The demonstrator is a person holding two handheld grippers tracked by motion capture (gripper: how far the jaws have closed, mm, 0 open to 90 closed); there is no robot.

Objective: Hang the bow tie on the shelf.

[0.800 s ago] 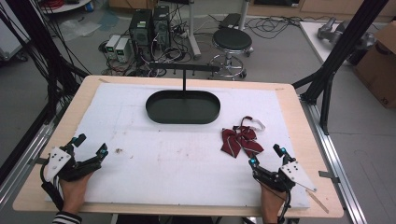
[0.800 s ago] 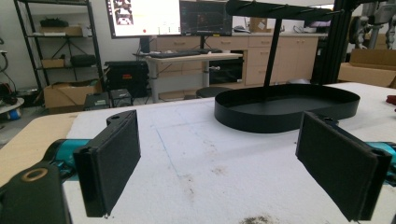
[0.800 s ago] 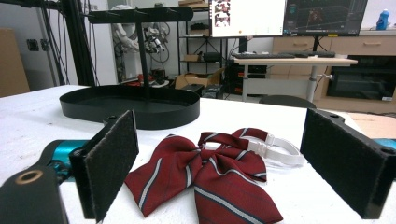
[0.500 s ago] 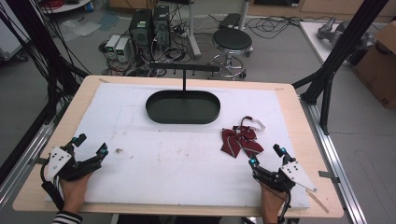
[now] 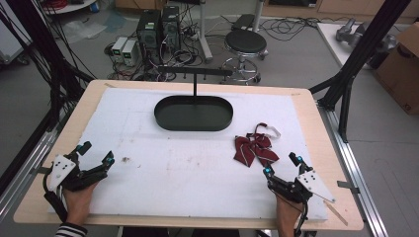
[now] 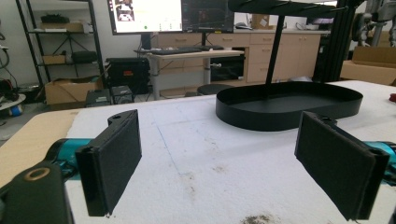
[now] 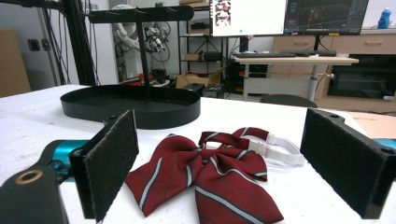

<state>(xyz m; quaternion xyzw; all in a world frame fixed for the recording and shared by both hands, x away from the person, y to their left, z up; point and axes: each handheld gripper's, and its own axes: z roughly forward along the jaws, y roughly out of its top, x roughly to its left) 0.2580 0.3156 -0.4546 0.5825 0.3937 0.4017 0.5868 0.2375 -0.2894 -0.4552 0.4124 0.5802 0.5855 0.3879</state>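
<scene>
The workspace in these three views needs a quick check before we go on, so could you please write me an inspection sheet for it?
Surface: white mat on a wooden table, with faint brown stains near the middle.
Job's things: dark red striped bow tie with a white strap, lying flat right of centre; black oval tray with a hanger stand at the far side, nothing seen in it.
Clutter: nothing seen.
Grippers: left claw open near the left corner; right claw open, just short of the bow tie.
Cables: one trails from each claw by the wrists.
Surroundings: computers, a stool, cardboard boxes, floor wiring.
</scene>
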